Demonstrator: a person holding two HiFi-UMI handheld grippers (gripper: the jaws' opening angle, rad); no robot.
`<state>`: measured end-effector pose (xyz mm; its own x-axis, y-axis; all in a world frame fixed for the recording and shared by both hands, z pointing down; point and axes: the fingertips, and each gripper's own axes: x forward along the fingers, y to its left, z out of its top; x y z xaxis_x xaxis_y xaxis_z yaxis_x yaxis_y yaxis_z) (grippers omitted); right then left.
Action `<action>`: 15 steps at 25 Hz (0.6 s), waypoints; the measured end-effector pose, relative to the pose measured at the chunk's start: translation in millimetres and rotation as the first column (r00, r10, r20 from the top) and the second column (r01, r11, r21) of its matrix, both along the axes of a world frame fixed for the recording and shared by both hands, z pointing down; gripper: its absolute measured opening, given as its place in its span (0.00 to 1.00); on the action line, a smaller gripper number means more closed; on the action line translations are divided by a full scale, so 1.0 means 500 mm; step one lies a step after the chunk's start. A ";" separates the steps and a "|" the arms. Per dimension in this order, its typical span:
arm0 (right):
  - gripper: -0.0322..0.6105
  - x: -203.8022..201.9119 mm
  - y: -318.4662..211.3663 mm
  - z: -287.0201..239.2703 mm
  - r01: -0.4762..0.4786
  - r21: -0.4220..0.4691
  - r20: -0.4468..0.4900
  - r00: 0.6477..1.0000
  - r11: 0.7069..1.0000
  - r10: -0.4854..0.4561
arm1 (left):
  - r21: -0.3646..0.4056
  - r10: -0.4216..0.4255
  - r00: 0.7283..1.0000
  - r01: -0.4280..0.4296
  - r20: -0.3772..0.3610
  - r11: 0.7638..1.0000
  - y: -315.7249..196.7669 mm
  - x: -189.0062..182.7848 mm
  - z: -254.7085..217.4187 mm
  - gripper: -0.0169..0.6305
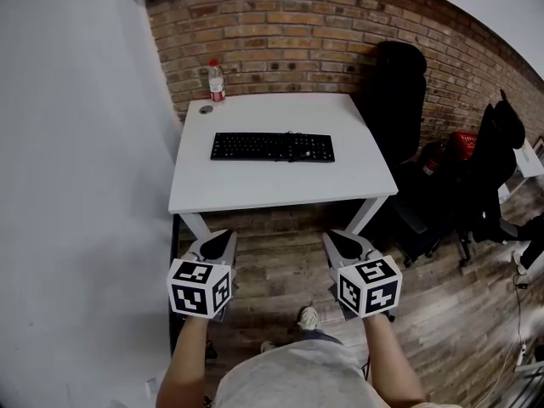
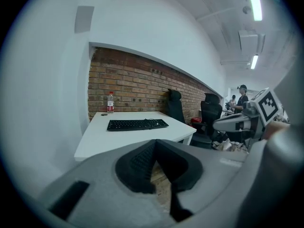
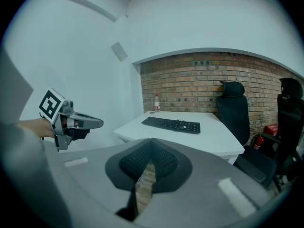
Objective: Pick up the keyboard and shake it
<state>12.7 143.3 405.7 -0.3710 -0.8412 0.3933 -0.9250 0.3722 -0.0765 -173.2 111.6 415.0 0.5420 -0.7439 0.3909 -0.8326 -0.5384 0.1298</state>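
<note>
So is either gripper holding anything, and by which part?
Nothing. The left gripper and right gripper are shut and empty; the keyboard lies on the table.

We note bare table (image 1: 280, 185) top on every side of the keyboard (image 1: 272, 147). Bottle (image 1: 217, 83) stands well behind it, by the wall (image 1: 280, 32). Chair (image 1: 399, 100) crowds the table's right edge.

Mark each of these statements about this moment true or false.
1. The keyboard lies on the white table. True.
2. The left gripper grips the keyboard. False: it is shut on nothing, short of the table.
3. A bottle stands near the table's far left corner. True.
4. The right gripper is wide open. False: its jaws are together and empty.
</note>
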 end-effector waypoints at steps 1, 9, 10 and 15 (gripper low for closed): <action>0.07 0.000 -0.007 0.001 -0.001 0.001 0.001 1.000 1.000 0.001 | 0.000 0.002 1.000 -0.002 0.002 1.000 -0.007 0.001 0.001 0.02; 0.07 0.016 -0.095 0.030 0.019 -0.004 0.015 1.000 1.000 -0.019 | -0.012 -0.019 1.000 0.019 0.017 1.000 -0.091 0.013 0.027 0.02; 0.07 0.022 -0.111 0.033 0.021 -0.005 0.017 1.000 1.000 -0.021 | -0.015 -0.022 1.000 0.022 0.017 1.000 -0.105 0.018 0.030 0.02; 0.07 0.059 -0.204 0.041 0.031 -0.012 0.027 0.999 0.999 -0.030 | -0.025 -0.041 0.999 0.042 0.023 0.999 -0.194 0.048 0.038 0.02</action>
<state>42.0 41.5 426.0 -0.4070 -0.8246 0.3928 -0.9107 0.3992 -0.1057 -149.4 14.8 433.9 0.5018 -0.7553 0.4215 -0.8570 -0.5003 0.1237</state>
